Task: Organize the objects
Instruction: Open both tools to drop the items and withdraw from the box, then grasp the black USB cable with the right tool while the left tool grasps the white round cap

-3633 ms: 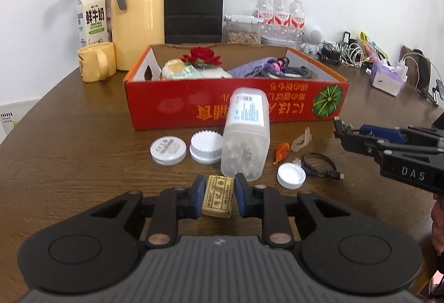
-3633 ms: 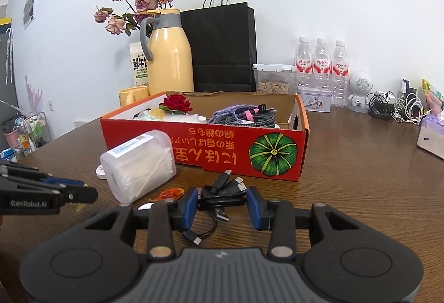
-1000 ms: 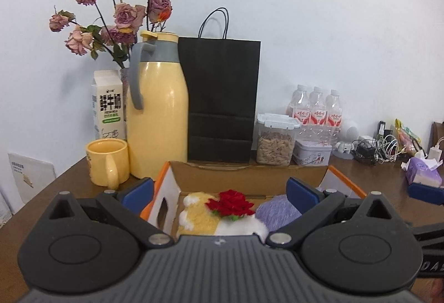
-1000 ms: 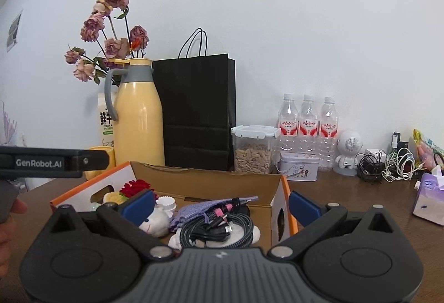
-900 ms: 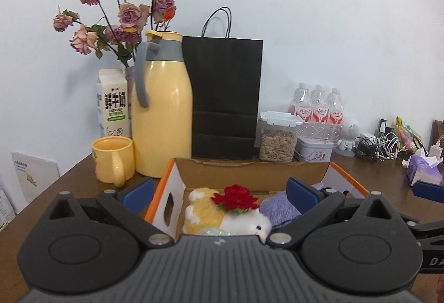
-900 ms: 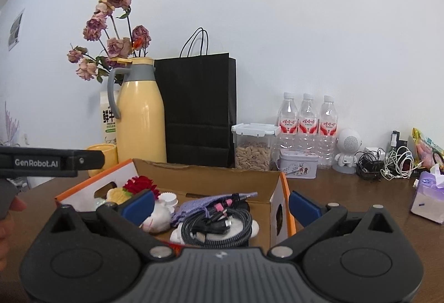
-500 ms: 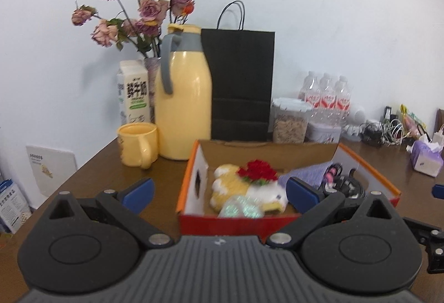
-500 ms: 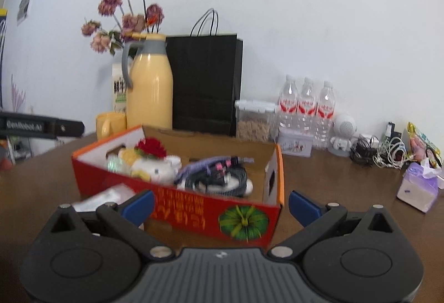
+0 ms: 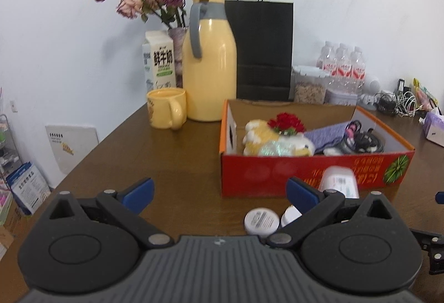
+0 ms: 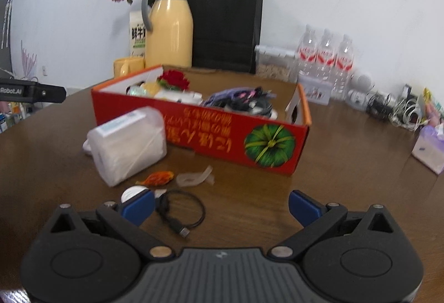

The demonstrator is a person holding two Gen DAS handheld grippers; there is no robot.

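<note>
The right gripper point(image 10: 220, 206) hangs low over the wooden table point(image 10: 347, 153) with its fingers spread wide and nothing between them. The black looped cable point(image 10: 181, 212) lies on the table just inside the left fingertip, at about 10 o'clock from the gap's middle. Its loop sits toward 12 o'clock and its USB plug points back toward 5 o'clock, so the long axis runs aslant across the fingers' line. This gripper looks much the nearer to it, and a small shift to 9 o'clock would likely centre it.

The left gripper point(image 9: 219, 190) is likewise wide and empty. A white round lid point(image 9: 260, 219) sits at its 3 o'clock, just inside the right fingertip.

The red cardboard box point(image 10: 222, 128) (already holding a plush toy, a red flower and coiled cables) stands at 12 o'clock from the right gripper. The clear plastic tub point(image 10: 127, 144) lies on its side at 10 o'clock, near the box front.
</note>
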